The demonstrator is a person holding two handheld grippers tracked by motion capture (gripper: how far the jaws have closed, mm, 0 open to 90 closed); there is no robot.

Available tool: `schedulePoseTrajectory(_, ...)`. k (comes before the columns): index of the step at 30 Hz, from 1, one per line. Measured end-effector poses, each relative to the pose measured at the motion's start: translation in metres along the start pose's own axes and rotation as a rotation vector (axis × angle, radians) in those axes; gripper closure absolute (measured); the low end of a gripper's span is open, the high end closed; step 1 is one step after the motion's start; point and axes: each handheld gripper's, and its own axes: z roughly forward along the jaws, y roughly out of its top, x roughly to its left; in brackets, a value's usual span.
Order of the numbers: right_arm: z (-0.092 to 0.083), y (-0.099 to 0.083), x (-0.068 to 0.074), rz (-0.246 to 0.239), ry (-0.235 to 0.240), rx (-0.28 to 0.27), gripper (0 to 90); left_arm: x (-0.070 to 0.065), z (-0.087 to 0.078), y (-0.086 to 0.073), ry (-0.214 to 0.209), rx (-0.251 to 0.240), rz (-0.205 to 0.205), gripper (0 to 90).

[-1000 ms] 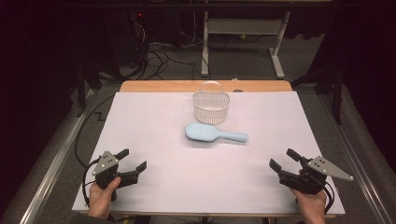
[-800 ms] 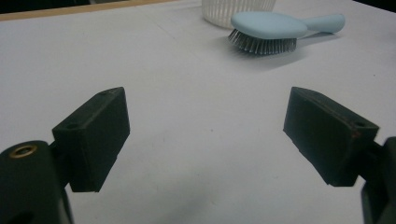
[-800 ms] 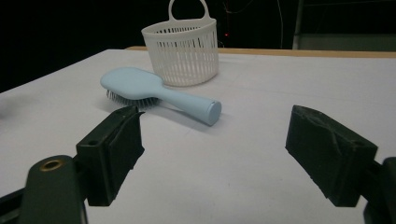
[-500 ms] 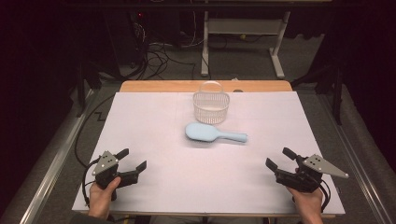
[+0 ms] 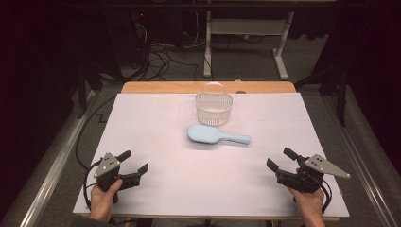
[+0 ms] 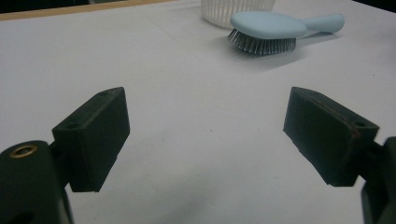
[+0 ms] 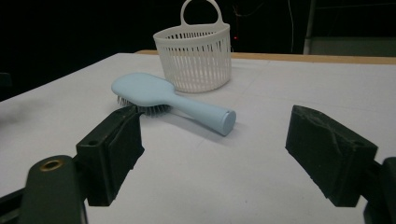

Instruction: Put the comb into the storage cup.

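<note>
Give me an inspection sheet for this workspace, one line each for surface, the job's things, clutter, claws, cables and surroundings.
Surface: white table sheet, flat, with a wooden edge at the far side.
Job's things: light blue hairbrush lying bristles down, handle toward the right claw's side; white slotted basket upright just behind it, loop handle at its far rim.
Clutter: nothing seen on the sheet.
Claws: left claw near the near-left corner, jaws open, nothing between them; right claw near the near-right corner, jaws open, nothing between them.
Cables: one loops behind the left claw; loose wires on the floor beyond the table.
Surroundings: dark room, a white stand frame behind the table.
</note>
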Motion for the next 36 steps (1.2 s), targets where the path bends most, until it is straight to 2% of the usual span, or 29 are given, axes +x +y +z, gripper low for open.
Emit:
schedulePoseTrajectory(29,0.011,0.005,0.004,-0.001,0.029,-0.007,19.3,0.000,0.000,0.000,-0.002,-0.001,-0.001,15.5)
schedulePoseTrajectory(36,0.014,0.005,0.004,0.016,0.043,-0.013,19.4,0.000,0.001,0.000,-0.002,0.000,-0.001,15.5)
